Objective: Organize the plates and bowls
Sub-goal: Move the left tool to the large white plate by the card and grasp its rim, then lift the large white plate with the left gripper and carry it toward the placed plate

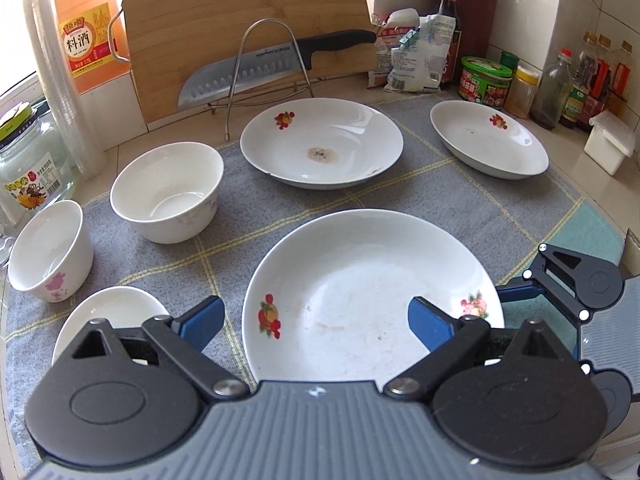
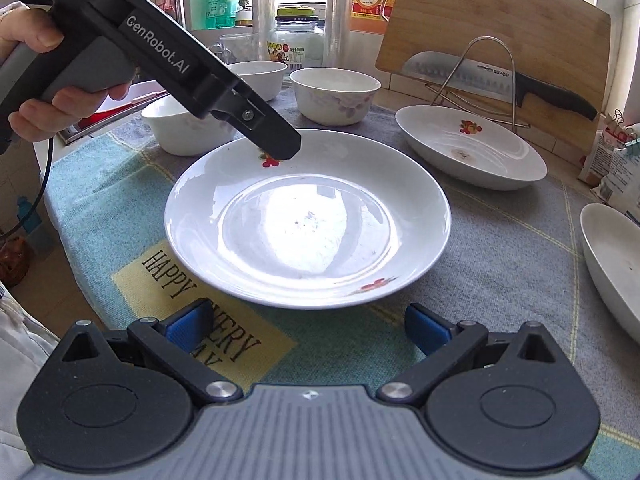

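Observation:
A white plate [image 1: 372, 296] with red flower prints lies nearest me on the grey checked cloth [image 1: 224, 256]. My left gripper [image 1: 316, 326] is open; one finger hangs outside the plate's left rim, the other over its inside. The same plate [image 2: 308, 216] fills the right wrist view, where my right gripper [image 2: 308, 328] stands open just short of its near rim, holding nothing. The left gripper [image 2: 280, 146] reaches over its far rim there. Two more plates [image 1: 320, 144] [image 1: 488, 140] lie behind. Two white bowls [image 1: 168, 192] [image 1: 48, 252] and a small dish [image 1: 108, 316] sit at the left.
A bamboo cutting board [image 1: 240, 20] leans at the back with a big knife [image 1: 256, 72] on a wire rack [image 1: 264, 60]. Sauce bottles and jars [image 1: 484, 80] line the back right; a glass jar [image 1: 28, 160] and a cooking wine jug [image 1: 84, 32] stand at the left. A hand [image 2: 40, 80] holds the left gripper.

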A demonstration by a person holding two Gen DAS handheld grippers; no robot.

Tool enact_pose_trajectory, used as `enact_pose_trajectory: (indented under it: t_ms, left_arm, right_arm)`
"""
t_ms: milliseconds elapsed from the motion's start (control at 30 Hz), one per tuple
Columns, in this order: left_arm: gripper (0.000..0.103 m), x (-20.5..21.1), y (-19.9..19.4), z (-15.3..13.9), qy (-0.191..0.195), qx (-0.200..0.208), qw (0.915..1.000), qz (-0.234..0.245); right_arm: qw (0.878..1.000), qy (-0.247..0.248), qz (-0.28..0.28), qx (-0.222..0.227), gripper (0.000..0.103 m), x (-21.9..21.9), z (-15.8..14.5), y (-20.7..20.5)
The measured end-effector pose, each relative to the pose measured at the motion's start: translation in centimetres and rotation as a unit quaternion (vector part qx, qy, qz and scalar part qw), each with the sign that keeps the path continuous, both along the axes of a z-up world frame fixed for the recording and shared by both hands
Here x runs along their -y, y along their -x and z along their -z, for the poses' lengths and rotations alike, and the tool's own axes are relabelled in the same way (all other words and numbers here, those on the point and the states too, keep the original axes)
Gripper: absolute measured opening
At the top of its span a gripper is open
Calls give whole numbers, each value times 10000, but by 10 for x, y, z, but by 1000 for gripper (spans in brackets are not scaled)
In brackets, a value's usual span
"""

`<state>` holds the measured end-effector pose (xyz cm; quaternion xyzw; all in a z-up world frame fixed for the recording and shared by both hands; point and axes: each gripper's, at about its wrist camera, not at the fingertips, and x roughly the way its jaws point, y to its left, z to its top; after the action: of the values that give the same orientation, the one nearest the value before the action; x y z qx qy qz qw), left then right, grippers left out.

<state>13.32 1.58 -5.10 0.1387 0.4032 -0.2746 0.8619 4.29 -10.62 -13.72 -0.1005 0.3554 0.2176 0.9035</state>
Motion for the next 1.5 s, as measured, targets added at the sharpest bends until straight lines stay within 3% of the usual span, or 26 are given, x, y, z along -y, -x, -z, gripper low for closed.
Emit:
enact_pose_trajectory:
  t_ms: [433, 667, 1033, 1500]
  left_arm:
    - [98, 5, -23, 7, -155, -157, 9994, 283]
    - [96, 11, -45, 17, -312, -445, 9973, 491]
    - [85, 21, -74, 36, -382, -1309, 9874, 806]
    - [82, 36, -85, 37, -557, -1474, 9775, 1401]
  right_arm:
    - [9998, -69, -116, 113, 103, -7, 3, -10]
    - [9998, -111, -87, 164, 103, -6, 4, -9]
    - [9994, -178, -48, 299, 103, -4, 7, -2]
    - [9991, -205, 77, 357, 103, -1, 6, -1]
